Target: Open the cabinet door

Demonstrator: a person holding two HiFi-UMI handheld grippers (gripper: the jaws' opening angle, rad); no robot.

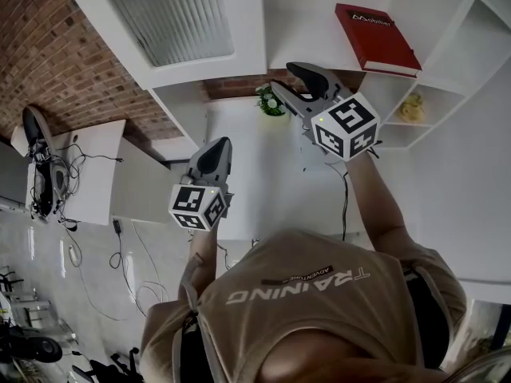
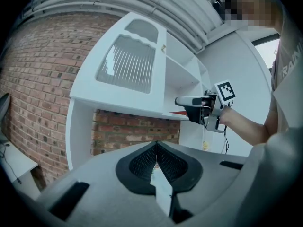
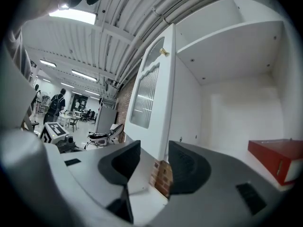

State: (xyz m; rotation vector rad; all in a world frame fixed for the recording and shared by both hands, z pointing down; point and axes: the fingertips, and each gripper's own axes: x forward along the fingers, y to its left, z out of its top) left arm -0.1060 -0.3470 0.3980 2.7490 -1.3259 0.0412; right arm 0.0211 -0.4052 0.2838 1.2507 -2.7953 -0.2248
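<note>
The right gripper [image 1: 286, 76] is released: its 2 jaws stand apart, and in the right gripper view the free edge of the cabinet door [image 1: 172, 18] shows in the gap beyond them, touched by neither pad. The left gripper [image 1: 223, 144] is clenched on nothing, held lower and to the left, pointing at the brick recess under the cabinet [image 1: 319, 22].

The door hangs swung wide open at the left of the cabinet's opening. Its ribbed pane faces outward and a small brass knob [image 3: 164, 52] sits near its free edge.

Inside, a red book [image 1: 377, 37] lies flat on 1 white shelf. At the right a smaller side compartment holds a pale yellow thing [image 1: 412, 108], too small to name. A little potted plant [image 1: 271, 100] stands at the back of the white surface [image 1: 263, 174] below the cabinet, just under the right gripper. Nothing stands between either gripper and the door.

A brick wall [image 1: 48, 46] runs behind and to the left of the cabinet. Beside it a pale desk [image 1: 88, 170] carries cables and dark gear, and more cables trail over the grey floor [image 1: 96, 294]. The right gripper view shows a long room with strip lights on a ribbed ceiling, tables, and a person [image 3: 57, 103] standing far off.
</note>
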